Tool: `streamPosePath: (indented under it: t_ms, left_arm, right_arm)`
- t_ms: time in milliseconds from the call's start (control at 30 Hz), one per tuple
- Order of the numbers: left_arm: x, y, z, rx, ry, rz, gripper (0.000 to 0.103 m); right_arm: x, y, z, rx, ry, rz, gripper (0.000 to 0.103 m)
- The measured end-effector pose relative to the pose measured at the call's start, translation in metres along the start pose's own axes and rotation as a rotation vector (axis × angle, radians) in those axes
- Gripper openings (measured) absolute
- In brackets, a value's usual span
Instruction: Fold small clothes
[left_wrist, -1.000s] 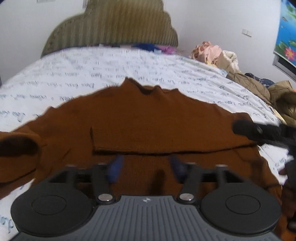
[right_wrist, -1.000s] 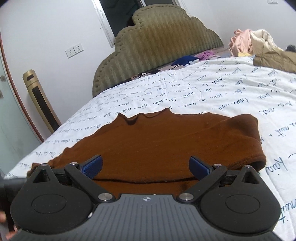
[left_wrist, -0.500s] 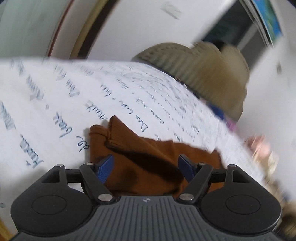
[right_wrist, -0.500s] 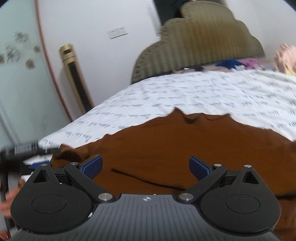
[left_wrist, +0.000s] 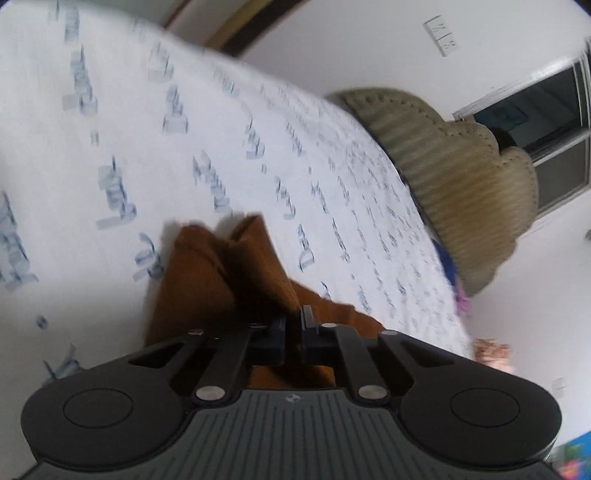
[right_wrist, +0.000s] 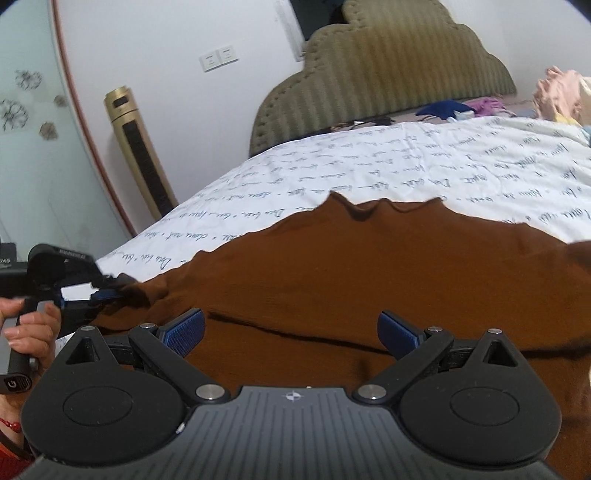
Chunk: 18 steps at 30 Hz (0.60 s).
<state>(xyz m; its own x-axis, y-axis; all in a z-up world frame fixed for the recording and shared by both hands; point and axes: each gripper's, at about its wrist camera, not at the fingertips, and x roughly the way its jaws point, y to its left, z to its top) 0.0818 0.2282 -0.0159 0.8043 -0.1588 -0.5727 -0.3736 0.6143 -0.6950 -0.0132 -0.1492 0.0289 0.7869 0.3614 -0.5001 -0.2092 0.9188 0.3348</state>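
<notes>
A brown sweater (right_wrist: 369, 266) lies spread on the bed, neck toward the headboard, with one fold line across its body. In the left wrist view its left sleeve (left_wrist: 207, 280) bunches up at the sheet's edge. My left gripper (left_wrist: 293, 325) is closing on that sleeve, and its pads pinch the brown fabric. The right wrist view shows the left gripper (right_wrist: 110, 291) at the sleeve's end, held by a hand (right_wrist: 29, 325). My right gripper (right_wrist: 291, 332) hovers open over the sweater's lower body, with nothing between its fingers.
The white bedsheet (right_wrist: 406, 166) with blue script covers the bed beyond the sweater. An olive padded headboard (right_wrist: 388, 55) stands at the far end. A gold tower appliance (right_wrist: 140, 147) is by the wall on the left. Loose clothes (right_wrist: 561, 92) pile at the far right.
My left gripper swung from over the sweater's middle to the left sleeve end, rolled over, and closed on the sleeve. The right gripper drifted a little left and stayed open.
</notes>
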Motion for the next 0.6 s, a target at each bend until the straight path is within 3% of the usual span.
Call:
streamPosePath:
  t_ms: [100,233,367,500,600]
  left_arm:
    - [-0.010,-0.040,-0.011,0.213,-0.082,0.048,0.006]
    - [-0.015,-0.108,-0.048,0.502,-0.088,-0.024,0.006]
    - [-0.016,-0.155,-0.104,0.713,-0.011,-0.163,0.006]
    - [-0.009,-0.173,-0.165,0.906,0.091,-0.279,0.007]
    - [0.005,-0.170,-0.205,1.023,0.209,-0.273,0.012]
  right_arm:
    - [-0.004,-0.008,-0.002,0.014,-0.011,-0.016,0.098]
    - [-0.011,-0.023,-0.002,0.058,-0.037,-0.035,0.098]
    - [-0.023,-0.043,-0.001,0.107,-0.071,-0.076,0.098]
    - [-0.035,-0.068,0.000,0.170,-0.105,-0.116,0.099]
    - [-0.039,-0.090,0.003,0.246,-0.120,-0.112,0.099]
